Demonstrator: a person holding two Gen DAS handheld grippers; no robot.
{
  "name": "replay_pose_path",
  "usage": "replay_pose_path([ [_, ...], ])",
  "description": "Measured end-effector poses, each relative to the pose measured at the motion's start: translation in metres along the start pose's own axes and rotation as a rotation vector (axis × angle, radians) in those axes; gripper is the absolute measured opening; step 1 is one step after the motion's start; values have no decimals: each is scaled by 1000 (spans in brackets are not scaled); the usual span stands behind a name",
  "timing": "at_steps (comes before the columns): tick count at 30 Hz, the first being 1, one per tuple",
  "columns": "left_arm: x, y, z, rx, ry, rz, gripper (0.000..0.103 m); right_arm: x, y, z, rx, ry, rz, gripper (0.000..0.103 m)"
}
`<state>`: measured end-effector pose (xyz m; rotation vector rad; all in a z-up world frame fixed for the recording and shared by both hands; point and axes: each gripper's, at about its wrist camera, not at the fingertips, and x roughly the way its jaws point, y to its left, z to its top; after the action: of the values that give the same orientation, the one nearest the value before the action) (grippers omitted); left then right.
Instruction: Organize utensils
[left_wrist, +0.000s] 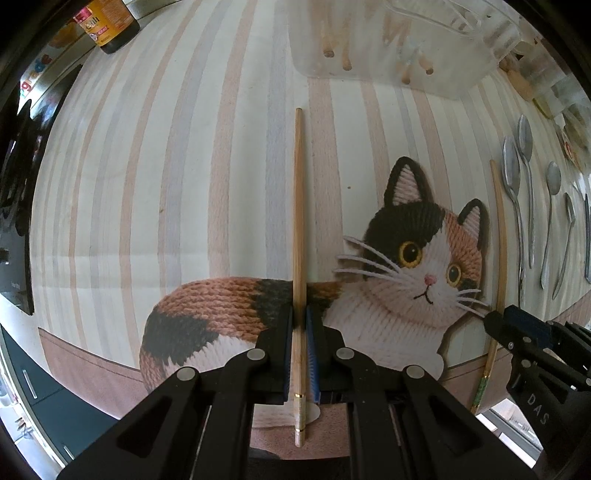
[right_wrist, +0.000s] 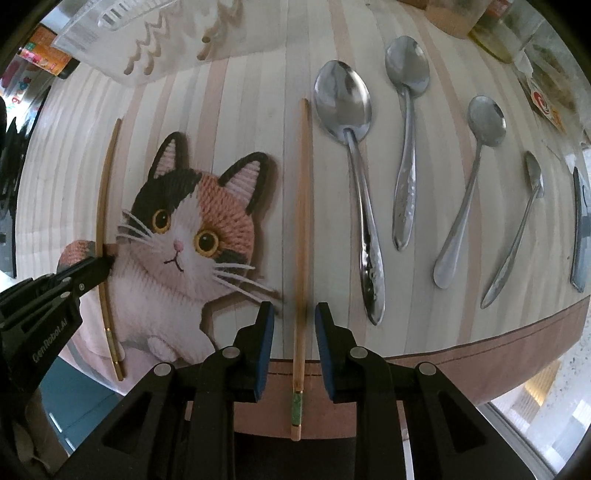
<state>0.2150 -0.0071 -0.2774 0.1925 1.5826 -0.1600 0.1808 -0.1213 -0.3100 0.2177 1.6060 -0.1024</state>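
Left of the cat print (left_wrist: 424, 254), the left gripper (left_wrist: 300, 325) was clamped on one chopstick (left_wrist: 298, 206). Right of it, the right gripper (right_wrist: 294, 325) sat open around another chopstick (right_wrist: 302, 206). Spoons (right_wrist: 347, 155) beyond weren't sorted yet, so I'd guess lots left.

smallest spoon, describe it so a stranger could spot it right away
Start at the cat picture on the striped mat, then move right past the chopstick to the row of four spoons. The smallest spoon is last in that row, thinnest, with the tiniest bowl.

Spoons (right_wrist: 406, 166) right of chopstick (right_wrist: 301, 221)
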Motion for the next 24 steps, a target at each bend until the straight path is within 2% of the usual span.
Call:
replay_pose_path([
  [2, 2, -3, -2, 3, -4, 1, 6, -1, -11, 0, -1, -10, -6, 18],
  [4, 2, -3, -5, 1, -14, -1, 5, -4, -17, 4, -2, -22, -30, 8],
  [7, -2, -5, -14, 9, -45, 39, 5, -7, -27, 6, 13, -31, -17, 8],
  [13, -25, -5, -23, 8, -104, 59, 5, -23, -25, -3, -9, -71, -10, 8],
  [24, -102, 12, -37, -70, -258, 75, 5, -87, -30, -8, -39, -192, 63, 8],
])
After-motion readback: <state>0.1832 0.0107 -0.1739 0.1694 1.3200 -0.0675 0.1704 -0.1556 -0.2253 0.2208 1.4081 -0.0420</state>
